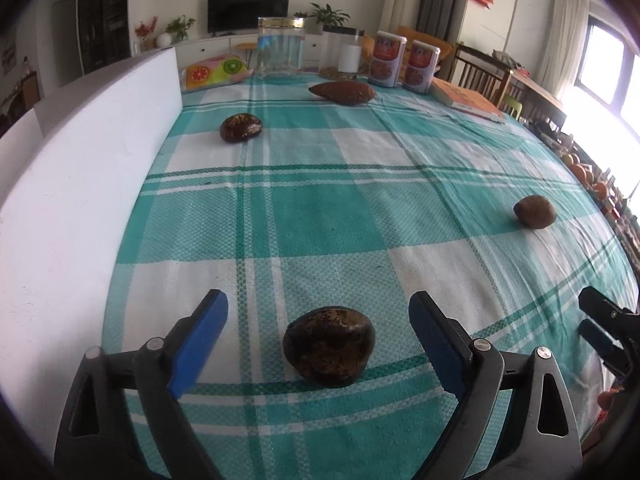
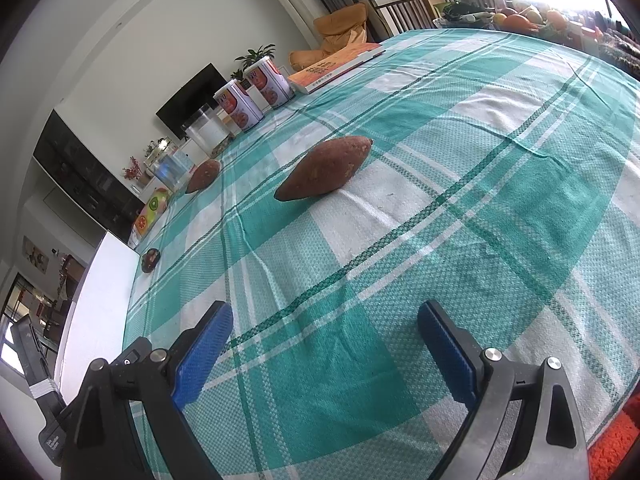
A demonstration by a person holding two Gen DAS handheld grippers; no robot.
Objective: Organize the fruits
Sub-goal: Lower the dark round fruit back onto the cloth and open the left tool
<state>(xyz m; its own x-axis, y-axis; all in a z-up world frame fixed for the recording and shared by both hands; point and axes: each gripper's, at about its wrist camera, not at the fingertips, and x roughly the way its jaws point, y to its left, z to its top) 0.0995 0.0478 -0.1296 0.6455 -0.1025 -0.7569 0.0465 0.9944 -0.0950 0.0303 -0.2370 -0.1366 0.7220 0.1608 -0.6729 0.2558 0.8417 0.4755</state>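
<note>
The left gripper (image 1: 318,332) stands wide open around a dark brown fruit (image 1: 329,346) lying on the checked tablecloth (image 1: 320,208) near its front edge, pads clear of it. The right gripper (image 2: 325,340) is open and empty, with a sweet potato (image 2: 324,168) lying further up the cloth.

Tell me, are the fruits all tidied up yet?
Not yet. Nothing looks gathered. The left gripper is open around a dark fruit lying on the tablecloth. The right gripper is open and empty. Another dark fruit and two sweet potatoes lie scattered.
</note>
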